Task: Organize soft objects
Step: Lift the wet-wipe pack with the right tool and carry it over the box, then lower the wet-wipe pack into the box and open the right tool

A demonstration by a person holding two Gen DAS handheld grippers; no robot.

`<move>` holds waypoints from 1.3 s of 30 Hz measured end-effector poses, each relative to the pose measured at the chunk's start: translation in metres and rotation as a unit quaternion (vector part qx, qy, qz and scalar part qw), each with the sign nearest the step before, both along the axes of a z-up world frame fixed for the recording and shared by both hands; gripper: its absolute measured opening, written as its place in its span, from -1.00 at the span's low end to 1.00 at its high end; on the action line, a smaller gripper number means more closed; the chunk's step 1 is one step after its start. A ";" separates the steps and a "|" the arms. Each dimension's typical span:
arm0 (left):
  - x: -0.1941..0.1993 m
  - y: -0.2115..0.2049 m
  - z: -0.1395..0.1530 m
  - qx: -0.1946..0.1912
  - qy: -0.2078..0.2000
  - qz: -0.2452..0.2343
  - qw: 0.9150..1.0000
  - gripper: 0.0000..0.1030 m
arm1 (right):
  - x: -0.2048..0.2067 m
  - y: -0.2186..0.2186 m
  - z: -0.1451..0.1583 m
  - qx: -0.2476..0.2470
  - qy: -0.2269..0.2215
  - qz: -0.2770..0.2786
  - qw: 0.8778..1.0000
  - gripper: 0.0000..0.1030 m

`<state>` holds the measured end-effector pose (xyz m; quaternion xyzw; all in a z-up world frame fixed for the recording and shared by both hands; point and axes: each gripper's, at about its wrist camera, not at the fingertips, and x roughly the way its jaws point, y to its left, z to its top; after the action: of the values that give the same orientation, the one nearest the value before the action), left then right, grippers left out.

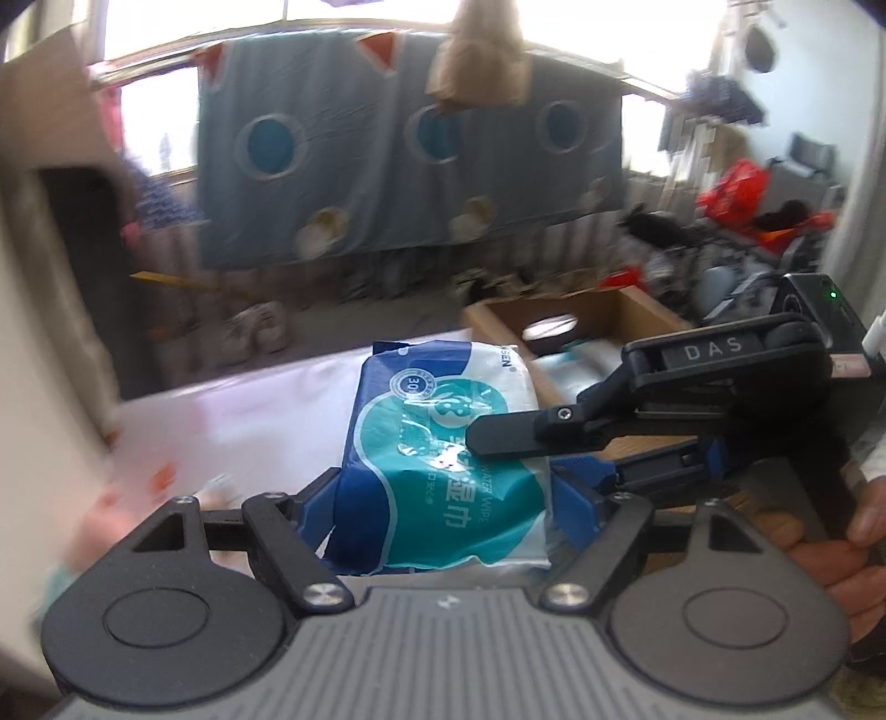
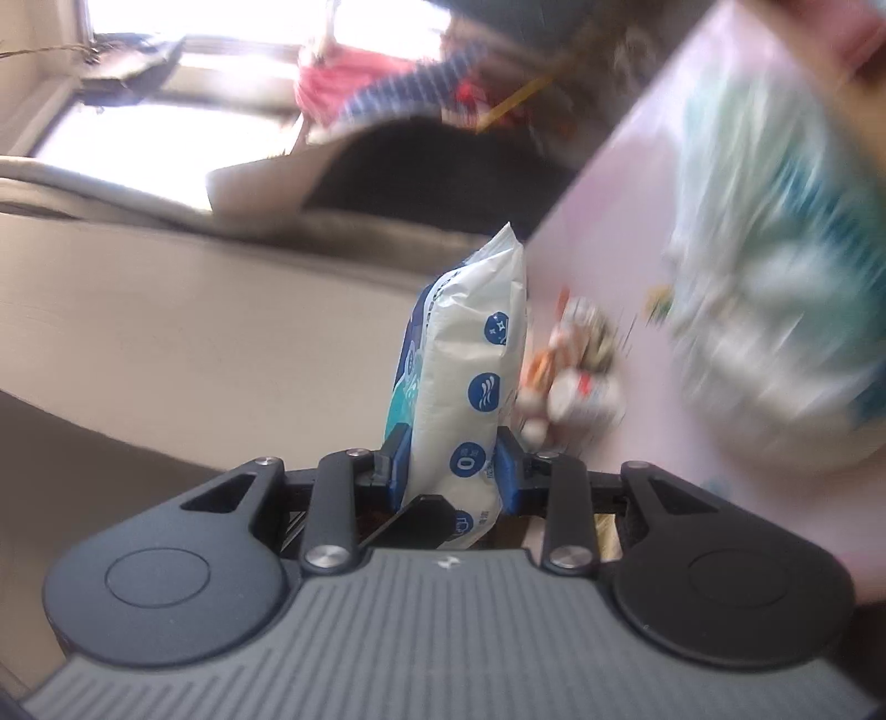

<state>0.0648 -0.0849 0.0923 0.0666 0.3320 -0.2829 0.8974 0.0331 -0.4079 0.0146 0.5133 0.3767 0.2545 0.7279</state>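
The blue-and-teal plastic wet-wipe pack (image 1: 443,459) sits clamped broadside between the left tool's (image 1: 448,498) blue pads, raised above the pale pink bench (image 1: 232,421). The right tool (image 2: 453,471) pinches the same pack (image 2: 470,360) edgewise. A brown cardboard box (image 1: 642,310) stands behind.

Blown-out window (image 1: 387,16) backlight, motion blur, fisheye-bent edges

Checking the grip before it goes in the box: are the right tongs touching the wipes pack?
Touching. The right wrist view shows the right tongs pressed against both sides of the wipes pack.
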 end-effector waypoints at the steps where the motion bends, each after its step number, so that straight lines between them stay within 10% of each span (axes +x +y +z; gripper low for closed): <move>1: 0.002 -0.014 0.000 -0.006 0.002 -0.011 1.000 0.55 | -0.003 -0.018 0.005 -0.009 -0.003 -0.012 1.000 -0.41; 16: 0.073 -0.175 -0.054 -0.063 0.104 -0.100 0.987 0.55 | 0.012 -0.200 -0.033 -0.056 0.037 -0.092 0.993 -0.43; 27: 0.069 -0.114 -0.050 -0.047 0.074 -0.040 0.995 0.47 | 0.087 -0.222 -0.079 -0.181 0.075 -0.027 0.980 -0.43; 39: 0.052 -0.041 -0.065 -0.053 0.091 0.016 0.994 0.45 | 0.117 -0.207 -0.113 -0.323 0.161 0.003 0.933 -0.39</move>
<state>0.1165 -0.1255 0.0273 -0.0121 0.3977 -0.2907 0.8702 0.1501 -0.6153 -0.0979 0.2830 0.5525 0.0354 0.7832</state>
